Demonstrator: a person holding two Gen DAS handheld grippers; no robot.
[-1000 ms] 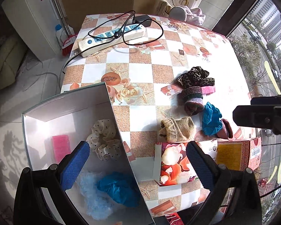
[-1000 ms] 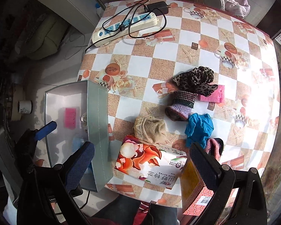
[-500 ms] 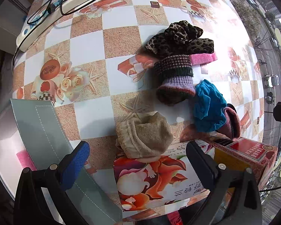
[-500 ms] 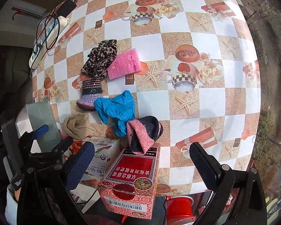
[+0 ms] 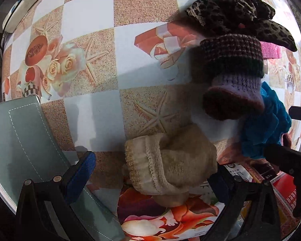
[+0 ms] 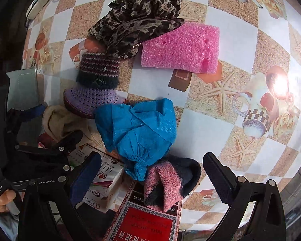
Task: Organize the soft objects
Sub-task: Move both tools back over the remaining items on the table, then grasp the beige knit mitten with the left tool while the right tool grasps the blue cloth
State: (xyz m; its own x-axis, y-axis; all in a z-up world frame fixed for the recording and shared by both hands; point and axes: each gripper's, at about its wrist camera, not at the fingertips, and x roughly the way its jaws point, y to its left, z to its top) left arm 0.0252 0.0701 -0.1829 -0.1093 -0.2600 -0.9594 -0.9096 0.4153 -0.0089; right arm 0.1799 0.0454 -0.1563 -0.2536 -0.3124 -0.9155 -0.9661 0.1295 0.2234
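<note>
At the far left of the left wrist view, the grey box (image 5: 28, 140) lies beside and partly under the left finger of the left gripper (image 5: 154, 172). That gripper tips down toward the checkered tablecloth (image 5: 90, 12) with its jaws spread wide and nothing between the pads. The beige sock (image 5: 170, 160) sits between the two fingers, just ahead of them and not touching either, its near end resting on the flowered tissue box (image 5: 166, 217) below the gripper. Ahead and to the right lies the striped knit sock (image 5: 232, 74), with the leopard-print cloth (image 5: 240, 14) beyond it and the blue cloth (image 5: 266, 124) to the right of the right finger.

In the right wrist view, a fingertip of the person's hand (image 6: 2, 199) shows at the lower left, on the other gripper's handle. The right gripper (image 6: 152, 174) also tilts down at the table, jaws wide apart and gripping nothing. A pink-and-dark sock (image 6: 166, 182) lies between its fingers, draped over the edge of a red carton (image 6: 150, 225); the blue cloth touches that sock just ahead. Farther ahead and slightly right rests the pink sponge (image 6: 180, 48), its left end tucked under the leopard-print cloth.
</note>
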